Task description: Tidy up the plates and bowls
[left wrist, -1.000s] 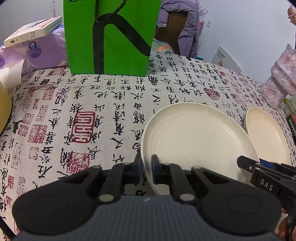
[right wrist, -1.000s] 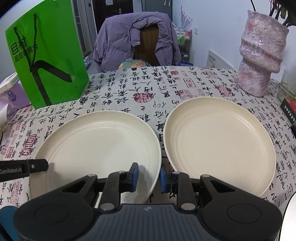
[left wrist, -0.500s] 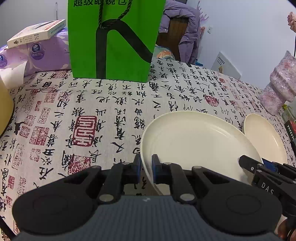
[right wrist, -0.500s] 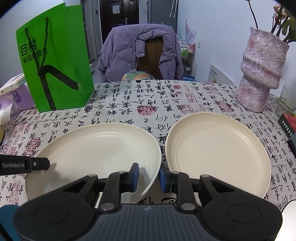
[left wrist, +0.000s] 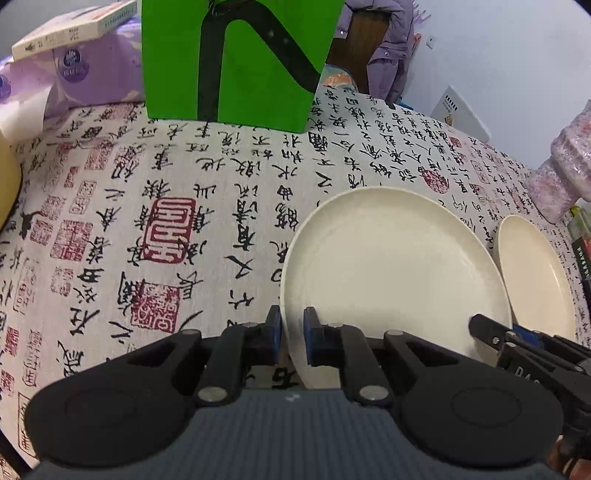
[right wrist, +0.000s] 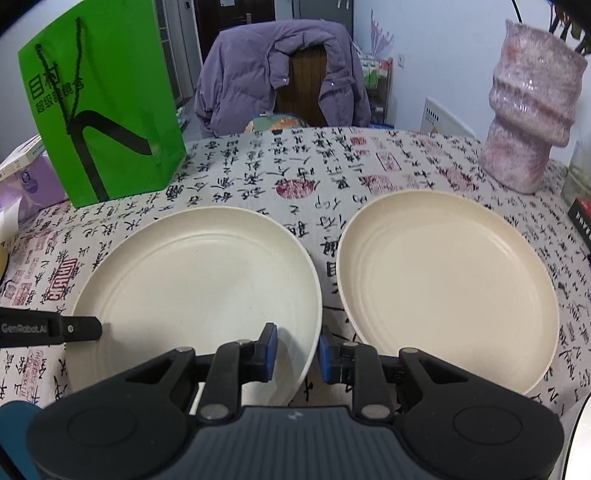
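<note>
A: What's nearest?

B: The left hand-held gripper (left wrist: 291,338), pinched narrow on the left rim of the near plate (left wrist: 391,269). One blue pad sits outside the rim, the other inside.

A: And the other one?

B: The right hand-held gripper (right wrist: 294,349) grips the same plate (right wrist: 199,295) at its right rim, pads on either side of the edge, so both hold that one plate between them. From the right view the left gripper's black finger (right wrist: 79,328) shows at the plate's left edge.

A: Is that plate flat on the desk?

B: I cannot tell whether it is resting or lifted slightly. It sits over the desk (left wrist: 184,206), which is covered with a cloth printed in black script and red seals.

A: Where is the second plate?

B: The second plate (right wrist: 447,288) lies flat on the desk just beside the held one, to its right, with a thin strip of cloth between the rims. Nothing touches it.

A: Further back?

B: A green bag (right wrist: 103,122) stands upright at the far left, with a purple pack (left wrist: 88,74) and a box (left wrist: 70,31) on top of it just beside the bag. A pink vase (right wrist: 532,122) stands at the far right. Behind the desk is a chair (right wrist: 303,88) draped with a purple jacket (right wrist: 240,81).
</note>
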